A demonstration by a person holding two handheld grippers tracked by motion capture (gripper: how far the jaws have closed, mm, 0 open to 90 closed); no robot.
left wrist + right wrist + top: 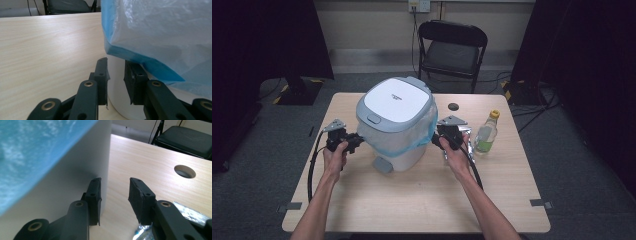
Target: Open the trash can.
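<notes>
White plastic pedal bin (394, 122), lined with a blue-edged bag (160, 32), stands on the wooden table (412, 200) between the left gripper (354, 141) and right gripper (438, 139), both with jaws apart, while a bottle (487, 132) stands beyond the right one.

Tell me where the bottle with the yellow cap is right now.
In the high view, the bottle stands on the table's right side, just right of the right gripper and the foil pouch.
</notes>
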